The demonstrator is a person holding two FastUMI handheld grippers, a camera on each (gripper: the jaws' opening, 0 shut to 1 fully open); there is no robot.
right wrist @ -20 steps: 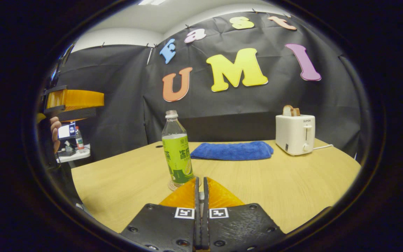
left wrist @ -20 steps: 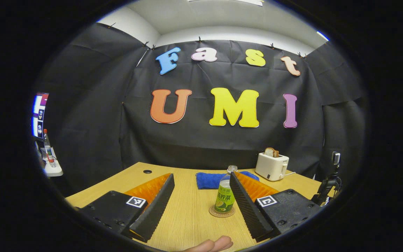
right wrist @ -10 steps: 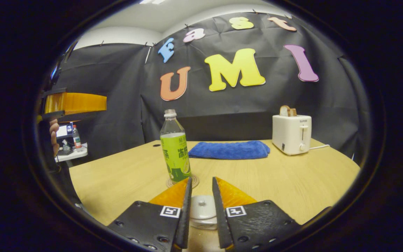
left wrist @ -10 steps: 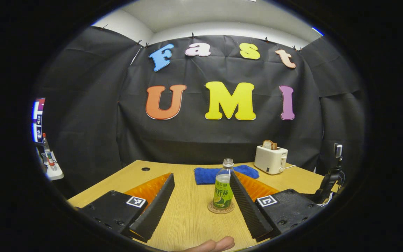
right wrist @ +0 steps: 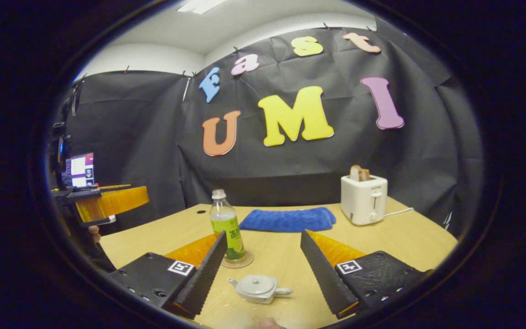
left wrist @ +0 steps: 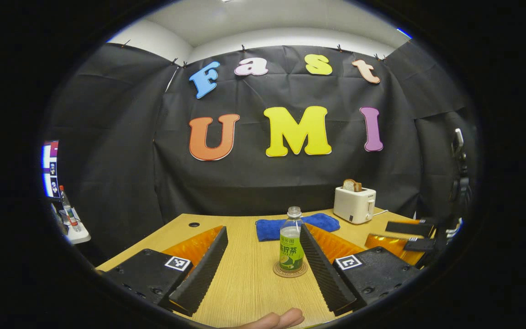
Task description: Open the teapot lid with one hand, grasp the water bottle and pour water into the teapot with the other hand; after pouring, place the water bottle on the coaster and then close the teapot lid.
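A light wooden tabletop (right wrist: 381, 242) carries everything. Near the front sits a small grey teapot (right wrist: 258, 289), lid on. Behind it, slightly left, a coaster (right wrist: 240, 261) bears the water bottle (right wrist: 226, 226). Farther back lies a blue cloth (right wrist: 288, 219), with a white toaster (right wrist: 363, 200) at far right.

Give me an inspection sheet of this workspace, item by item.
Surface: wooden table, with a small round hole near its far edge.
Job's things: water bottle upright on the coaster; teapot with its lid on, nearer the camera than the bottle.
Clutter: blue towel; white toaster with bread in its slot.
Grippers: left gripper open, above the table, pointed at the bottle; right gripper open, above the teapot, touching nothing.
Cables: white cord from the toaster across the table.
Surroundings: black cloth wall; lit screen and a side shelf with a small bottle.
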